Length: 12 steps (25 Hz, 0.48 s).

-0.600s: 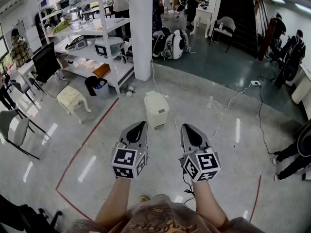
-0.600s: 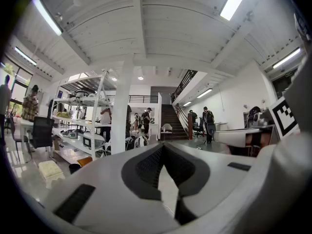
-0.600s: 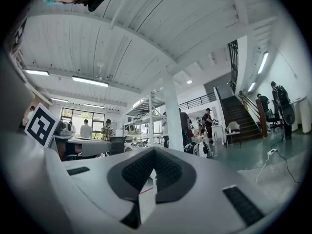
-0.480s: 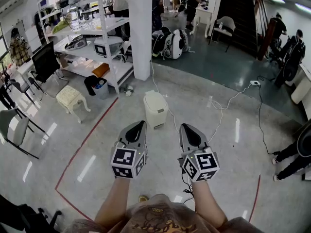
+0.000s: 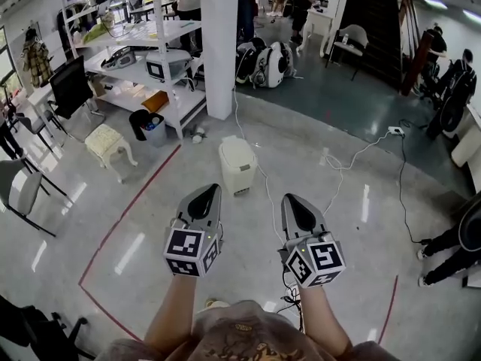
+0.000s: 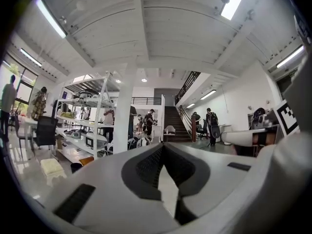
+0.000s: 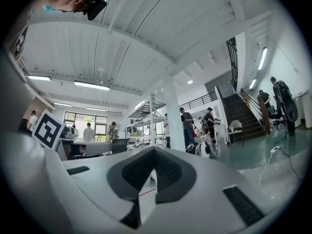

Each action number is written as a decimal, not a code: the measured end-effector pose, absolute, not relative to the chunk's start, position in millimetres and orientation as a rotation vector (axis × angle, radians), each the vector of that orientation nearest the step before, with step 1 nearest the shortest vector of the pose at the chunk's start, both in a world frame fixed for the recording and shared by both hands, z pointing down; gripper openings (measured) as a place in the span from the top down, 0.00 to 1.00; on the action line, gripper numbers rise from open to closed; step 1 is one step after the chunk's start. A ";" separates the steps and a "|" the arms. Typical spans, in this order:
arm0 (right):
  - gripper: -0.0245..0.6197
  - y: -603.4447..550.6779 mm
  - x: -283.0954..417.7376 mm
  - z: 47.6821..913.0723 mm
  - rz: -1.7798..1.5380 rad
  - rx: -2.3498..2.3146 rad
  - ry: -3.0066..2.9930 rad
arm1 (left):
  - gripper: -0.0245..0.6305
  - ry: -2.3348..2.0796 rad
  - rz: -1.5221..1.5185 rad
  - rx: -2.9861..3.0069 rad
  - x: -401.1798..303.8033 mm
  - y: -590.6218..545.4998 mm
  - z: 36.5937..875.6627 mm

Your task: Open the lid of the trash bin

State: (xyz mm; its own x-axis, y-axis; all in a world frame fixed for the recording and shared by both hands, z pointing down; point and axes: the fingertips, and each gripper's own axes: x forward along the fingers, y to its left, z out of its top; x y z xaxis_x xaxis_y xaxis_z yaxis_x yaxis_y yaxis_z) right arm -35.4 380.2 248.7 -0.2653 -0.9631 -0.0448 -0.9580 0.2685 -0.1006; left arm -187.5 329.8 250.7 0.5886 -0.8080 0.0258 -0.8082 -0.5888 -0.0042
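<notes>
The white trash bin point(image 5: 237, 165) stands on the glossy floor in front of me with its lid down. In the head view both grippers are held side by side in the air, short of the bin and pointing toward it. My left gripper point(image 5: 208, 192) is shut with nothing in it, its tip just below and left of the bin. My right gripper point(image 5: 294, 200) is also shut and empty, further right. In the left gripper view the left gripper point(image 6: 163, 148) looks into the hall; the right gripper point(image 7: 153, 151) does the same in its own view. Neither touches the bin.
A white pillar point(image 5: 219, 43) and a shelf rack point(image 5: 154, 59) stand behind the bin. A black bucket point(image 5: 146, 130) and a small stool point(image 5: 105, 143) are at the left. White cables point(image 5: 342, 162) cross the floor, and a red tape line point(image 5: 124, 220) runs at the left.
The head view has shifted slightly, so the bin and shelves sit a little differently. Both grippers have sunk slightly in the frame and stay shut and side by side.
</notes>
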 end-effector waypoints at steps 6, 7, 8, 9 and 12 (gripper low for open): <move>0.91 384.0 -27.4 250.1 -0.086 -1.822 2.433 | 0.95 -1.447 0.060 2.772 -186.0 332.4 257.4; 0.91 383.9 -25.6 251.9 -0.090 -1.821 2.432 | 0.95 -1.448 0.063 2.774 -184.9 333.0 257.8; 0.91 383.2 -23.7 253.7 -0.094 -1.821 2.432 | 0.95 -1.450 0.065 2.776 -183.5 332.6 257.8; 0.91 381.5 -21.7 255.4 -0.099 -1.821 2.432 | 0.95 -1.453 0.065 2.777 -182.0 330.8 257.2; 0.91 373.0 -16.0 260.0 -0.110 -1.825 2.436 | 0.95 -1.461 0.063 2.779 -177.0 320.2 256.4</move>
State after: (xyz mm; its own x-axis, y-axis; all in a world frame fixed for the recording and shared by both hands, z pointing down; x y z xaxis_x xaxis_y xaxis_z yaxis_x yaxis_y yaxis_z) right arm -16.0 373.0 260.0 -0.2789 -0.9597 -0.0335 -0.9528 0.2809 -0.1152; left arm -177.0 320.2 256.4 0.5661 -0.8236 0.0359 -0.8236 -0.5669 -0.0177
